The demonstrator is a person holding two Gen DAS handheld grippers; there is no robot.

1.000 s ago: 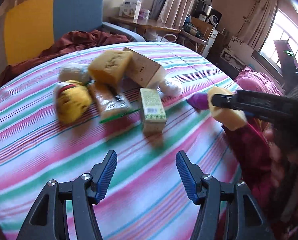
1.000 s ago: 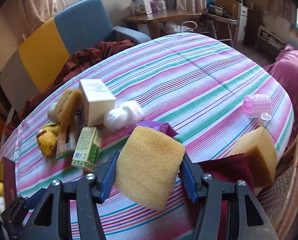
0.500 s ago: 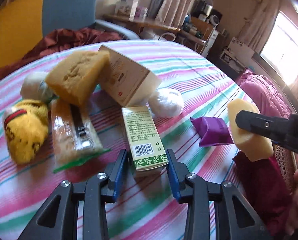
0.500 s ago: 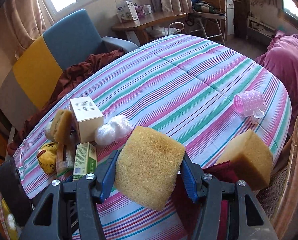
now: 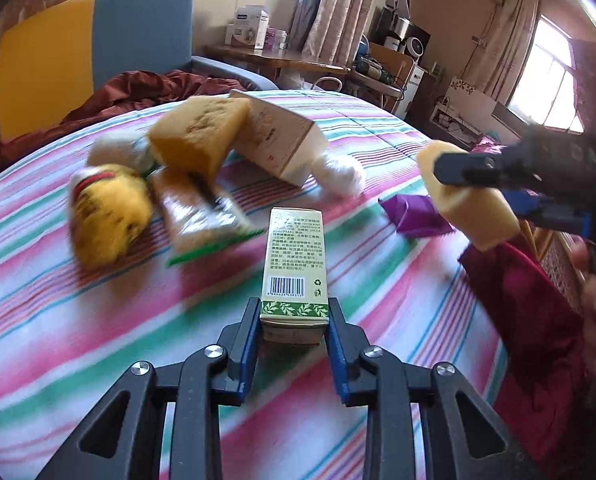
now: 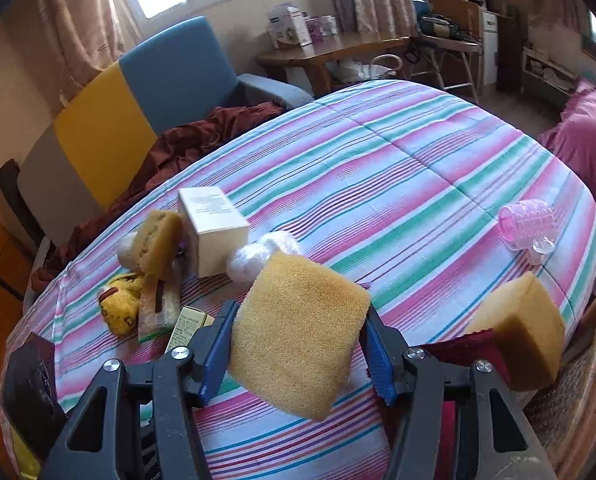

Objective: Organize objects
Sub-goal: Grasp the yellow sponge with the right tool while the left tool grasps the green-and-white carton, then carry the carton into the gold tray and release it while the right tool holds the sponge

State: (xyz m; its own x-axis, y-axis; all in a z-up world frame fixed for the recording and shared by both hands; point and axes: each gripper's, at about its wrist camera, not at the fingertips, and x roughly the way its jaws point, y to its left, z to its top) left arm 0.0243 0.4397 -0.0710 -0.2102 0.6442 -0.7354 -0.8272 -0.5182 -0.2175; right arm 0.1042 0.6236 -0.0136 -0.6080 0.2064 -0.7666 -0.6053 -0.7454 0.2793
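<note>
Bedroom, striped quilt on the bed [image 6: 418, 152], blue-yellow chair at 11 o'clock, wooden desk at 12. Loose pile on the quilt at 10 o'clock in the left wrist view: yellow plush toy [image 5: 105, 208], wrapped snack pack [image 5: 197, 212], sponge wedge [image 5: 197, 136] leaning on a white carton [image 5: 281, 140], white fluffy balls [image 5: 338, 176], purple pouch [image 5: 414, 216] at 2 o'clock.

Change: the left gripper [image 5: 294, 328] has just been closing, and its blue pads now pinch the near end of the green box [image 5: 295, 264], which a second ago lay free ahead of spread jaws. The box is dead centre, far end pointing to 12; whether it is off the quilt yet is hard to tell, the background is blurred.

Right gripper [image 6: 298, 340] pinches a yellow sponge [image 6: 298, 332], same as before. Second sponge block [image 6: 518, 332] at 3 o'clock, pink hair roller [image 6: 526, 224] at 2.

Meaning: the box grasp looks done, so both hands are loaded. Likely next is carrying them to a sorting spot.
</note>
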